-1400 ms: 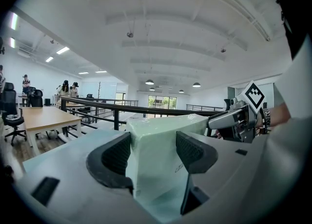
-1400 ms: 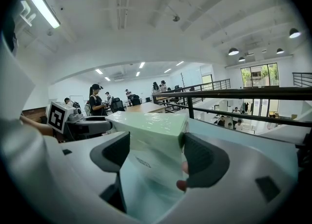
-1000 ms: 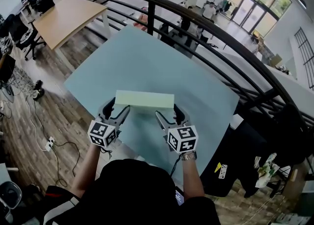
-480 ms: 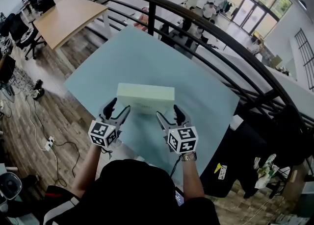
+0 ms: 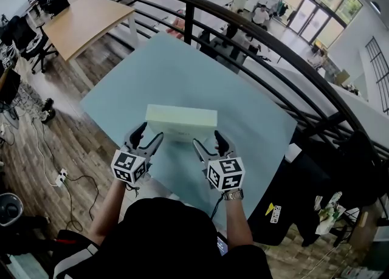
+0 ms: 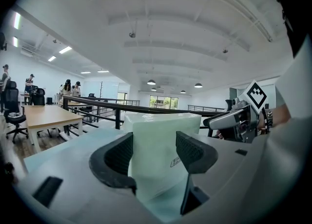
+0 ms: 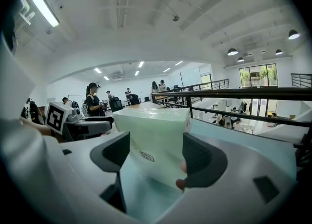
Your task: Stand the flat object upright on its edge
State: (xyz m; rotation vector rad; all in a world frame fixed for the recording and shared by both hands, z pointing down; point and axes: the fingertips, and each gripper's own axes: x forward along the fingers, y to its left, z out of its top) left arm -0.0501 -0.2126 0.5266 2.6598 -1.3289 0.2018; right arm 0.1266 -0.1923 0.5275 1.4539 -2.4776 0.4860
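A pale green flat box (image 5: 181, 123) stands on its long edge on the light blue table (image 5: 182, 71), a small label on the side facing me. My left gripper (image 5: 146, 137) is open just in front of the box's left end, not touching it. On the other side, my right gripper (image 5: 208, 143) is open in front of the right end. In the left gripper view the box (image 6: 161, 140) rises beyond the spread jaws of the left gripper (image 6: 155, 157). The right gripper view shows the box (image 7: 153, 130) beyond the parted jaws of the right gripper (image 7: 156, 158).
A black curved railing (image 5: 255, 28) runs behind the table's far and right edges. A wooden table (image 5: 85, 19) and office chairs stand at the far left. Cables lie on the wood floor at the left. People stand in the distance.
Both grippers have drawn back a little from the box's ends toward me. More of the box's front face shows now.
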